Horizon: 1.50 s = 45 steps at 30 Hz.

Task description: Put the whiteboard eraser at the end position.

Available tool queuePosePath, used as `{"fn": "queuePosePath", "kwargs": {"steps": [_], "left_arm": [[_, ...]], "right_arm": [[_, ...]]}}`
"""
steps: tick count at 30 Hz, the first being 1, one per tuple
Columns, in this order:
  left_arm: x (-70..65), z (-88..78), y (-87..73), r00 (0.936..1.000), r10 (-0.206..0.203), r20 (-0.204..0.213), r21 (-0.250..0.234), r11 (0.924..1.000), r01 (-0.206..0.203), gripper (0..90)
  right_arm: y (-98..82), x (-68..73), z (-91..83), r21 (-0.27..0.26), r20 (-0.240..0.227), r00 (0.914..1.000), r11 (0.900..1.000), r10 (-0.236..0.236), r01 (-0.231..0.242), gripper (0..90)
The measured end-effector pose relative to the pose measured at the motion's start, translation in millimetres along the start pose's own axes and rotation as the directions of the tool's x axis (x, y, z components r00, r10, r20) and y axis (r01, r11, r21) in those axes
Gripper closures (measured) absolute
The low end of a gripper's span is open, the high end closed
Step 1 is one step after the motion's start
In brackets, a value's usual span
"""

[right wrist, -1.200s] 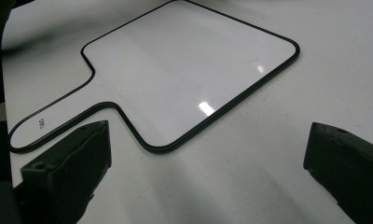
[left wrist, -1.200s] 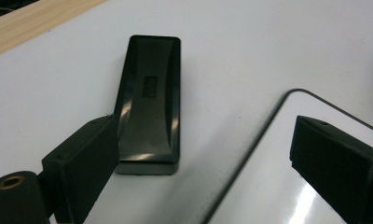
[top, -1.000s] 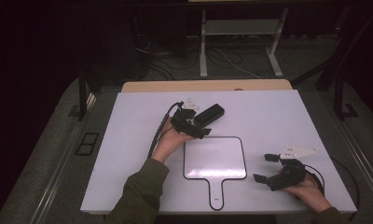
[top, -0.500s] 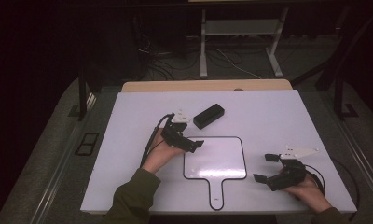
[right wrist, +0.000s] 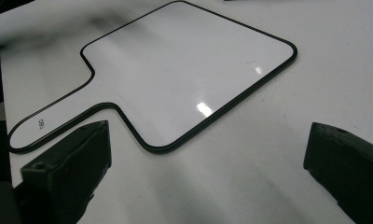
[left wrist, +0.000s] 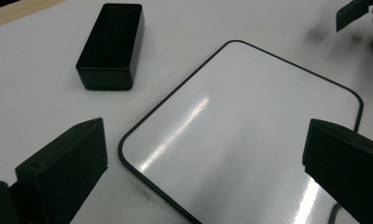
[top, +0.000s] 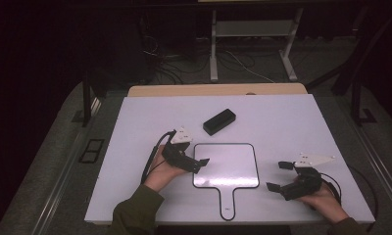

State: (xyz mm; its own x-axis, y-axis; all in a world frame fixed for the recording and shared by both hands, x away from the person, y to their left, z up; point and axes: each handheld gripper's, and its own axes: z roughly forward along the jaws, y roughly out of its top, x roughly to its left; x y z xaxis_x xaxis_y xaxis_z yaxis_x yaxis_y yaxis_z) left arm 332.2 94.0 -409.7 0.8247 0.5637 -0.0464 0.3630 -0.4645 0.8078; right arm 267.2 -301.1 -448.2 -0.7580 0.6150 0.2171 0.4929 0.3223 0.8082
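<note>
The white paddle-shaped whiteboard with black rim (top: 226, 165) is lying at frame centre, between the wide-open, empty left gripper (top: 196, 164) and the equally open, empty right gripper (top: 278, 175); a black rectangular eraser block (top: 219, 121) is sitting just above.

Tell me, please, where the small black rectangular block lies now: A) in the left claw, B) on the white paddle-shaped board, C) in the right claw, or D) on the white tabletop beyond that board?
D: the small black rectangular block lies on the white tabletop, apart from the white paddle-shaped board.
</note>
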Motion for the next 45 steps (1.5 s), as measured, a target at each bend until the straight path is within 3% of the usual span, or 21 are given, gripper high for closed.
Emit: {"fn": "queuePosePath", "kwargs": {"steps": [6, 11, 19, 35, 45], "left_arm": [[-5.9, -12.2, -11.0, 1.0000, -0.001, -0.002, -0.019, 0.9998, 0.001, 0.0], [-6.0, -21.4, -25.0, 0.9998, -0.013, 0.014, -0.052, 0.9985, 0.014, 0.0], [-3.8, -36.7, -44.3, 0.9998, -0.019, 0.007, -0.074, 0.9971, 0.020, 0.0], [-2.3, -51.2, -74.5, 0.9987, -0.048, -0.016, -0.042, 0.9980, 0.048, 0.0], [-2.9, -52.4, -76.3, 0.9987, -0.046, -0.022, -0.039, 0.9982, 0.045, 0.0]], "right_arm": [[-0.1, 0.1, 0.4, -0.003, 0.003, 1.0000, 1.000, 0.002, -0.002, 0.0], [0.0, 0.3, 0.5, -0.003, 0.006, 1.0000, 1.000, 0.002, -0.002, 0.0], [-0.1, 0.5, 0.9, 0.000, 0.007, 1.0000, 1.000, 0.005, -0.005, 0.0], [-1.4, 0.4, 0.7, 0.006, 0.017, 0.9999, 1.000, -0.001, 0.000, 0.0], [-1.7, 0.5, 0.6, 0.013, 0.014, 0.9999, 1.000, -0.001, 0.001, 0.0]]}}
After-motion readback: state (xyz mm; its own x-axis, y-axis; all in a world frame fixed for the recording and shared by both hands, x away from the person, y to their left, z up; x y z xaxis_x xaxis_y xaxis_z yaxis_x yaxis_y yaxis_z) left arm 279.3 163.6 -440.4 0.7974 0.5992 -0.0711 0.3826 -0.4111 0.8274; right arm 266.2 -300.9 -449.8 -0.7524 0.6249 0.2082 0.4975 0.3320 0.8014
